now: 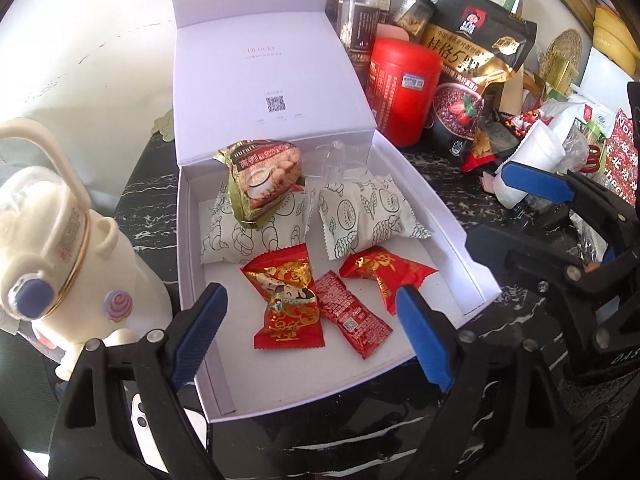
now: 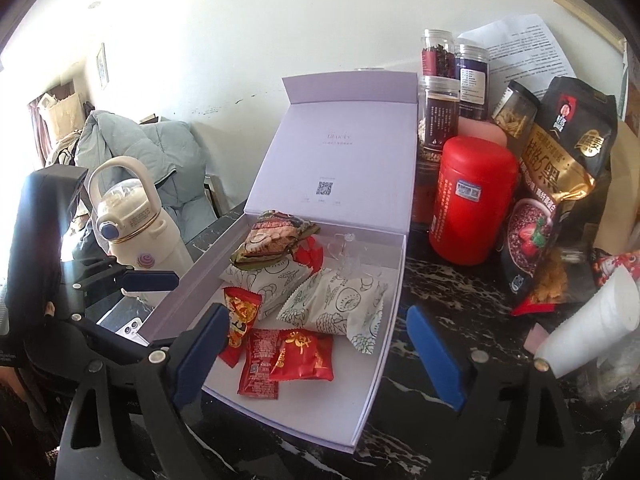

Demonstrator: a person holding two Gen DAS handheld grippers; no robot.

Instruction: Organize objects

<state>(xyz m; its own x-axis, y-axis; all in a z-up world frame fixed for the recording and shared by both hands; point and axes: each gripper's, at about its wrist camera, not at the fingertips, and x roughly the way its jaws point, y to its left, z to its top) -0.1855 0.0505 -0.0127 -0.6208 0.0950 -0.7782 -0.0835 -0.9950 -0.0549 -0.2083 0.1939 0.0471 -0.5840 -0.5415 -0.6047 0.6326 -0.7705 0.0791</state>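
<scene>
In the left wrist view, the left gripper (image 1: pixel 310 330) has spread fingers with nothing between them, above the near edge of the open white box (image 1: pixel 448 216), where red candy packets (image 1: pixel 290 300) lie. In the right wrist view, the right gripper (image 2: pixel 316 354) is also spread and empty over the box's near right corner; two white pastry packs (image 2: pixel 344 308) lie in the middle.

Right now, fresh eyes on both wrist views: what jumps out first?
The open white box in the middle, lid up, holding three red candy packets in front, two white patterned pouches behind them and a green-gold snack bag at the back. Next, the red canister standing right of the box among jars and bags. The cream bottle stands left of the box.
</scene>
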